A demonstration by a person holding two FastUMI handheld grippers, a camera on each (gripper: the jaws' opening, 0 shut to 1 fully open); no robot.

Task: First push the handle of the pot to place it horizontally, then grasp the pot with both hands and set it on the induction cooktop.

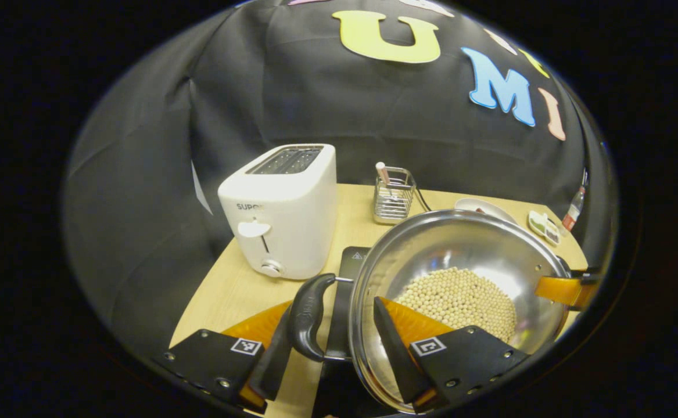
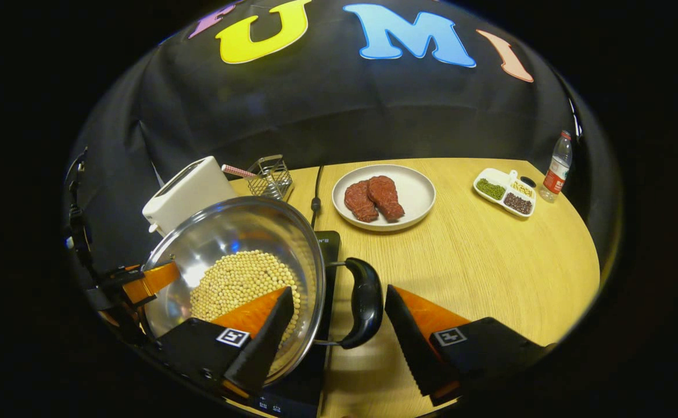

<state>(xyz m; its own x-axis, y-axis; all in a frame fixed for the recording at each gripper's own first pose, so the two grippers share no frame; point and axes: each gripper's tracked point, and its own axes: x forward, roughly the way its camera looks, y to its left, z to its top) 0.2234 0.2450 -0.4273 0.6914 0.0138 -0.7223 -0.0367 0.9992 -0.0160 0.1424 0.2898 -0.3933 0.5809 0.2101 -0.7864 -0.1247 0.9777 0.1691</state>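
Observation:
A steel pot [image 1: 461, 244] holding soybeans [image 1: 461, 299] sits over the black induction cooktop [image 1: 347, 267]. Whether it rests on the cooktop or hangs just above it, I cannot tell. My left gripper [image 1: 333, 307] is open and straddles the pot's black left handle [image 1: 307, 316], one finger outside the handle and the other inside the pot rim. In the right gripper view, my right gripper [image 2: 339, 292] is open around the right handle [image 2: 366, 302] of the pot [image 2: 240, 232] in the same way. The cooktop [image 2: 330, 244] shows beneath the pot. Both handles lie level.
A white toaster [image 1: 283, 209] and a wire rack [image 1: 394, 194] stand behind the pot. A plate [image 2: 417, 200] with two pieces of meat, a divided dish [image 2: 507, 191] of beans and a bottle [image 2: 555, 165] sit to the right. A cable [image 2: 316, 191] runs to the cooktop.

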